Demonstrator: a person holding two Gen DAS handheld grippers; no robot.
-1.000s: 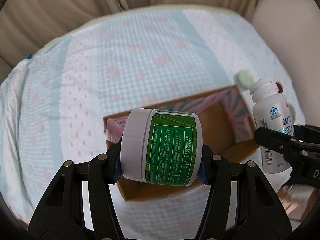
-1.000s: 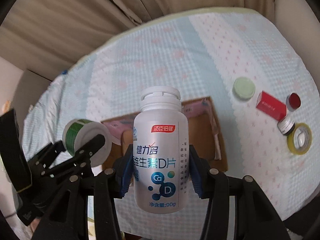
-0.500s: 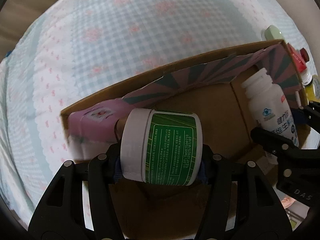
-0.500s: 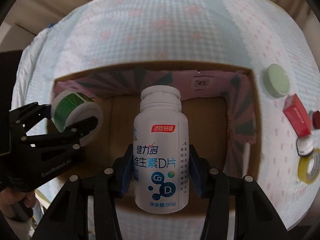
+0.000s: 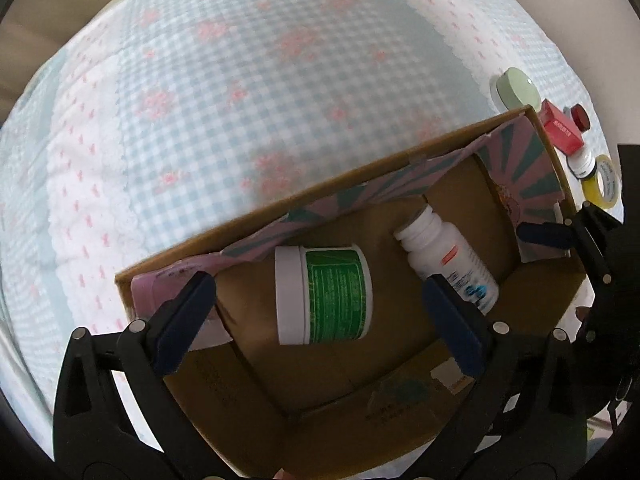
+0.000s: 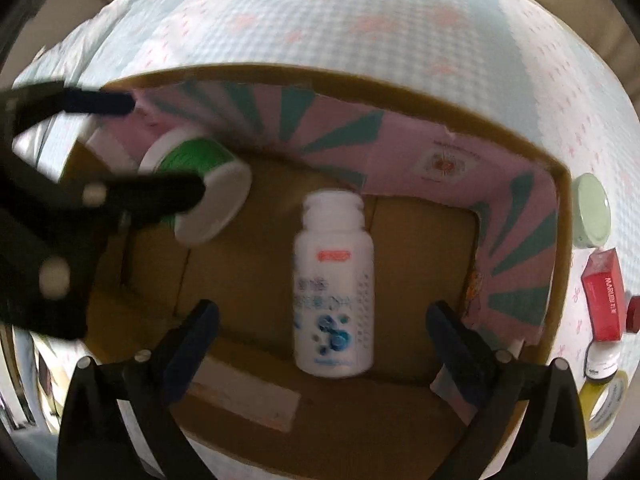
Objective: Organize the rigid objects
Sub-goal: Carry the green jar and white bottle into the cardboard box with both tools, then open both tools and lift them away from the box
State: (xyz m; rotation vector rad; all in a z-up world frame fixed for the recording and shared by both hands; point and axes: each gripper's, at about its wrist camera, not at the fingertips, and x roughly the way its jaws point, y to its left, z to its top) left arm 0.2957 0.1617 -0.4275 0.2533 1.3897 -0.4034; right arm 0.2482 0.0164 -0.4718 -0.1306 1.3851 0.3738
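A green-labelled white jar (image 5: 324,294) lies on its side on the floor of an open cardboard box (image 5: 360,176). A white supplement bottle (image 5: 448,258) lies beside it to the right. My left gripper (image 5: 320,292) is open above the jar, fingers wide on either side. In the right wrist view the bottle (image 6: 334,288) lies between the spread fingers of my open right gripper (image 6: 324,316). The jar (image 6: 200,188) shows at the box's (image 6: 400,104) left, partly behind the left gripper.
The box sits on a checked blue and pink cloth (image 5: 240,100). Right of the box lie a pale green lid (image 6: 592,210), a red carton (image 6: 606,294), a small red cap (image 6: 634,314), a small white bottle (image 6: 602,362) and a yellow tape roll (image 6: 606,404).
Both grippers opened. The jar and the bottle left the fingers and now lie on the box floor. Both grippers came lower over the box.
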